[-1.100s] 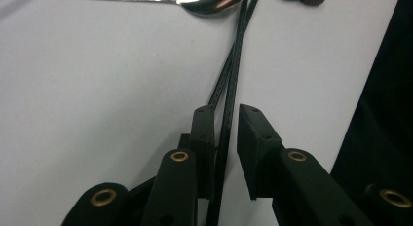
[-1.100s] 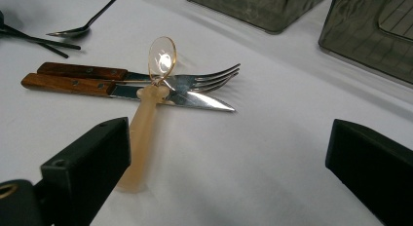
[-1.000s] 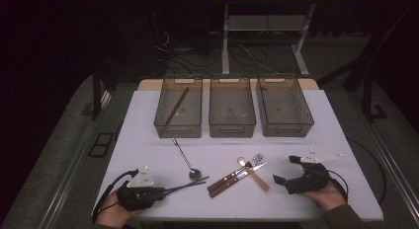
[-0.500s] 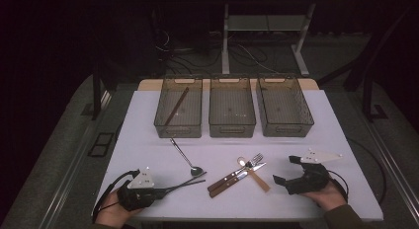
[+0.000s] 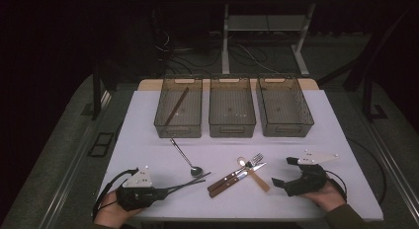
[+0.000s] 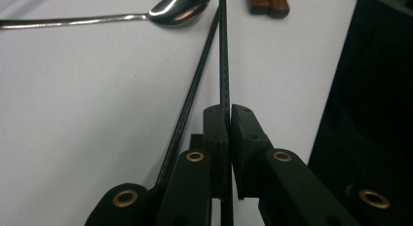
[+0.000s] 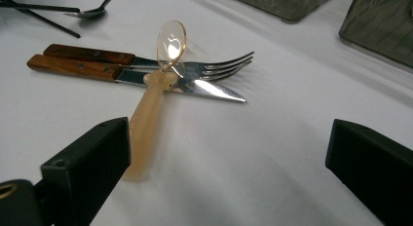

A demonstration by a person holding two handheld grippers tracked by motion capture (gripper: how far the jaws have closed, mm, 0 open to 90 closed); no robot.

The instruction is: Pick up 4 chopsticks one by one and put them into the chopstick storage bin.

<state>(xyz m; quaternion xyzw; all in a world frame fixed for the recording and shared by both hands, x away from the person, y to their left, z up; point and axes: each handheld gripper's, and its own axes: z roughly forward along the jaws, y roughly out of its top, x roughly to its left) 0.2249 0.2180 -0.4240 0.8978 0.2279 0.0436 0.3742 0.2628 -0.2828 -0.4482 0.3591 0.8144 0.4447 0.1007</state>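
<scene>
Nearest, at the front edge of the white surface point(image 5: 148, 140): left gripper point(image 5: 165, 191) in a hand, lying low, fingers point(image 6: 216, 133) clenched on one thin dark chopstick point(image 6: 224, 50). Held near its end, pointing away toward the middle of the surface. Just beside it, on the left in the left gripper view, a second dark chopstick point(image 6: 195, 84), flat on the surface, outside the grip, running at a small angle to the first.

At the front right: right gripper point(image 5: 284, 171), also in a hand, fingers point(image 7: 87, 162) released and wide apart, grasping nothing. Close to one of them, the end of the handle of a pale amber plastic spoon point(image 7: 151, 99).

A little farther, between the two grippers: a fork point(image 5: 252, 161) and a knife point(image 5: 237, 175) with brown wooden handles, side by side and touching. Across both, the plastic spoon, its bowl raised above the fork. Left of these, a long metal spoon point(image 5: 184, 157), its bowl just beside the tips of the chopsticks, its handle pointing to the far side.

Farthest, in a row along the back edge: three smoky see-through bins. In the left bin point(image 5: 160, 123), one brown stick point(image 5: 177, 106), lying slanted along its length. In the middle bin point(image 5: 232, 128), only some pale specks on the bottom, too small to tell. Next to it, the right bin point(image 5: 284, 130). Between cutlery and bins, bare surface, nothing in the way.
</scene>
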